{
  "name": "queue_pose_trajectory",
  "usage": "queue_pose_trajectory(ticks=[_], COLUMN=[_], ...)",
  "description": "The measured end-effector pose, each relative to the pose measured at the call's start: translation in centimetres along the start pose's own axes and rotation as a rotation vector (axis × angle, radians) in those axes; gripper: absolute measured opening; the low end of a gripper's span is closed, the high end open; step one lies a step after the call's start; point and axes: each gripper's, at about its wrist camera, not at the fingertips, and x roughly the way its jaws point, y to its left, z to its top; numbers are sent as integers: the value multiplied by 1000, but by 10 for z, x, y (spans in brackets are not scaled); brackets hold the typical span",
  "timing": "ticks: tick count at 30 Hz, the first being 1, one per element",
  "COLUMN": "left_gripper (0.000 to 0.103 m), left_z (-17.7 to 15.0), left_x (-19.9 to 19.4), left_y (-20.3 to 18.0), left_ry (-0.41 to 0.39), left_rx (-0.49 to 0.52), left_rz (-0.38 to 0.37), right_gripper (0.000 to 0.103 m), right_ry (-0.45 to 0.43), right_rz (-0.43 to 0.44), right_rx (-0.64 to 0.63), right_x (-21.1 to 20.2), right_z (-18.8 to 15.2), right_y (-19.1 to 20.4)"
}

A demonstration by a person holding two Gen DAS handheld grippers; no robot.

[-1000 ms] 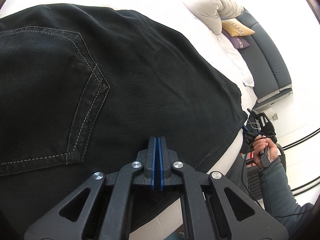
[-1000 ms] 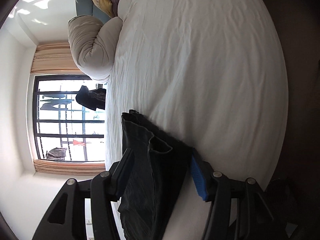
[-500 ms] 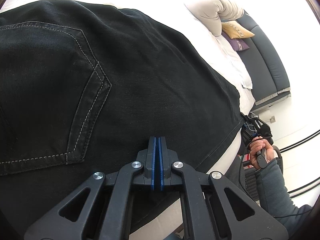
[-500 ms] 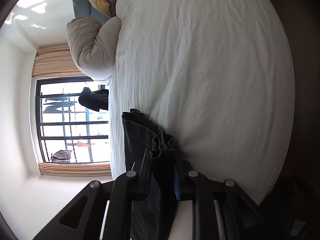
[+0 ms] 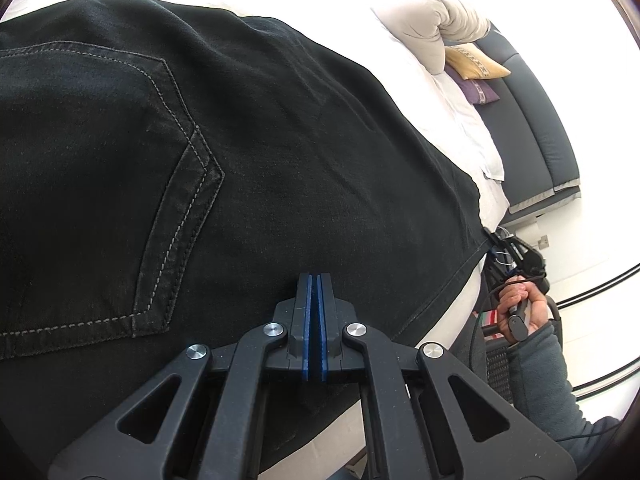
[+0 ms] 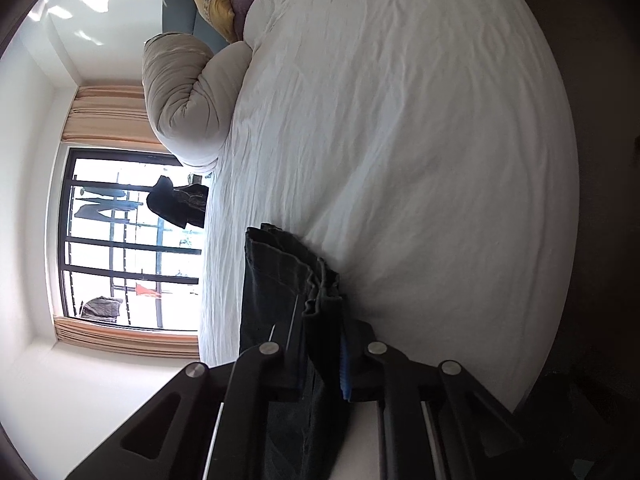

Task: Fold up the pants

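Black denim pants (image 5: 280, 140) lie spread across the white bed, back pocket (image 5: 100, 184) up. My left gripper (image 5: 314, 280) hovers over them near the bed's edge, blue pads pressed together with no cloth visible between them. At the far right a hand (image 5: 520, 304) holds my right gripper (image 5: 516, 256) at the leg end of the pants. In the right wrist view, the right gripper (image 6: 320, 344) has its jaws closing on the bunched hem of the pants (image 6: 280, 280), and the cloth is pinched between the pads.
The white bed sheet (image 6: 400, 120) stretches ahead of the right gripper. A rolled beige duvet (image 6: 188, 92) and a yellow cushion (image 6: 212, 4) lie at the bed's far end. A window (image 6: 120, 240) lies beyond the bed, and a dark bench (image 5: 536, 132) stands past the bed's end.
The right gripper's jaws went from wide apart around the hem to pinched on it. The hem bunched up between them. The left gripper stayed put.
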Motion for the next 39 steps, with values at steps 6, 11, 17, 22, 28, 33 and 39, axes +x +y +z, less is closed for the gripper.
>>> queue_pose_trajectory(ticks=[6,11,17,22,28,33,39], left_gripper=[2,2,2,54,89,88,19], left_z=[4,15,33,54,92,111,117], left_x=[-7,-23,-37,-14,31,65,79], left_y=[2,8,14,0,-34,-41,-35], left_ry=[-6,-60,-82,-23,62,154,175], left_rx=[-10,-49,-107,-161,-162,-170,-186], left_rz=[0,12,-26,-126,-185,-203,-184], right_gripper=[14,14,13,13,13,13,13], right_ry=[-20,211,439,424,367,339,345], right_rz=[-41,-56,-74,-109,-84,-66,-58], right_rx=[-231,-885,-1283,-1300,-1370,-1435,-1443], right_x=[1,43,88,94,77,60,57], right_z=[-25,-156,-294,-297,-301,-314,-321], right_y=[69,187,198,190,190,187,191])
